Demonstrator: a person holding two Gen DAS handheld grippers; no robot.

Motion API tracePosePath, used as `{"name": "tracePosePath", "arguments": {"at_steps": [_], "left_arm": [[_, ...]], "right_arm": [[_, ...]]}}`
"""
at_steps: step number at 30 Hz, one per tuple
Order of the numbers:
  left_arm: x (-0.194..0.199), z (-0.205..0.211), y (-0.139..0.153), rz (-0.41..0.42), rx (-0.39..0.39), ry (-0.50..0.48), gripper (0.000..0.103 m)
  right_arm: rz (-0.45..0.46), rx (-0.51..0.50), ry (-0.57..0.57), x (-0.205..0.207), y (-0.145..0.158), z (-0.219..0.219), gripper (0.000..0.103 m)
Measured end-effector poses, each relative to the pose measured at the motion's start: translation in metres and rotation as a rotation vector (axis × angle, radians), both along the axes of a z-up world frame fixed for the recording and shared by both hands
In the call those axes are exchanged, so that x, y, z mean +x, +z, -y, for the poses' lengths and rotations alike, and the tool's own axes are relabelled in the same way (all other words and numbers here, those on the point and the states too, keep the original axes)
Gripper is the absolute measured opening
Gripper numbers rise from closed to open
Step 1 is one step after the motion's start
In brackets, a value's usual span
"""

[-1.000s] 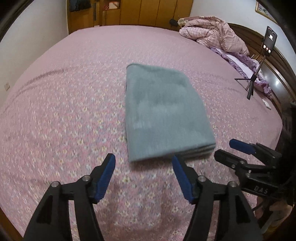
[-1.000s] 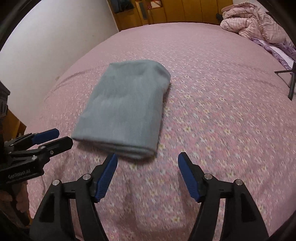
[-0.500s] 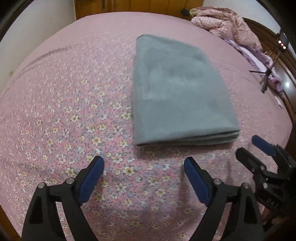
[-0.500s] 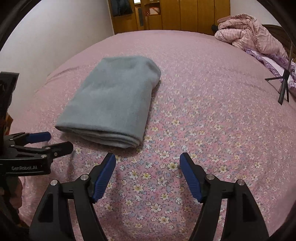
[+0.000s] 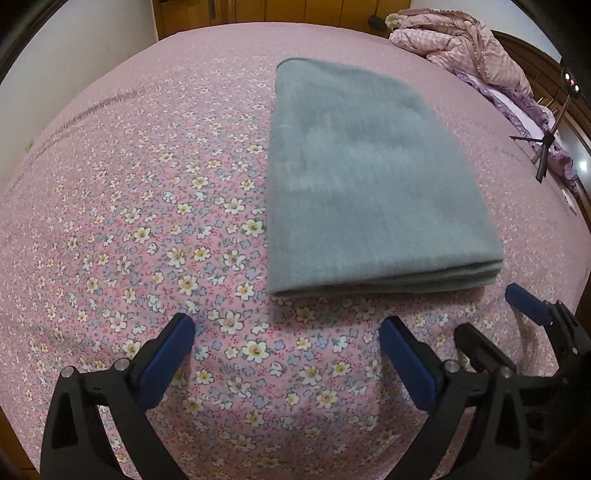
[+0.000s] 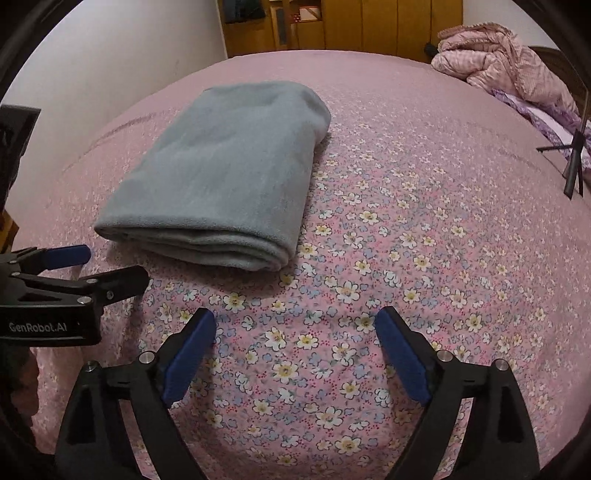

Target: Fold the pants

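The grey-blue pants (image 5: pixel 369 184) lie folded into a neat stacked rectangle on the pink flowered bedspread (image 5: pixel 147 206); in the right wrist view the pants (image 6: pixel 225 173) show their layered near edge. My left gripper (image 5: pixel 286 332) hovers open just short of that near edge, nothing between its blue pads. My right gripper (image 6: pixel 293 325) is open too, over bare bedspread (image 6: pixel 424 221) to the right of the bundle. Each gripper shows in the other's view: the right gripper (image 5: pixel 495 314) at lower right, the left gripper (image 6: pixel 110 264) at far left.
A crumpled pink quilt (image 5: pixel 461 44) and purple pillows (image 5: pixel 524 107) lie at the far right of the bed. A small black tripod (image 5: pixel 543 147) stands on the bed near them. Wooden cabinets (image 6: pixel 351 26) line the far wall; a white wall (image 6: pixel 110 62) runs along the left.
Both grippers have dropped lower and closer to the bed, so the folded pants loom larger. The pants lie still. Both stay open.
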State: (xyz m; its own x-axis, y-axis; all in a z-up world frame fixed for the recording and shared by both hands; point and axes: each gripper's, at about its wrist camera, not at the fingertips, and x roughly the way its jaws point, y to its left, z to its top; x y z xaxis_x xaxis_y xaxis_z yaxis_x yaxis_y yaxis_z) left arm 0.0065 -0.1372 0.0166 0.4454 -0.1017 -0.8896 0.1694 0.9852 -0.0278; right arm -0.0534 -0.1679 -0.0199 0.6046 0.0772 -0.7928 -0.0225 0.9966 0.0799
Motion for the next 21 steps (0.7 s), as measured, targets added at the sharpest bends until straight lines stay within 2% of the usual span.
{"name": "tracePosePath", "arguments": {"at_steps": [10, 21], "left_arm": [[0.0018, 0.0023, 0.0014, -0.002, -0.005, 0.008, 0.103], [-0.001, 0.002, -0.0002, 0.008, 0.002, 0.011, 0.103]], "right_arm": [[-0.007, 0.002, 0.004, 0.0048, -0.0014, -0.0005, 0.098], [0.0, 0.008, 0.001, 0.0036, -0.0038, -0.0035, 0.098]]}}
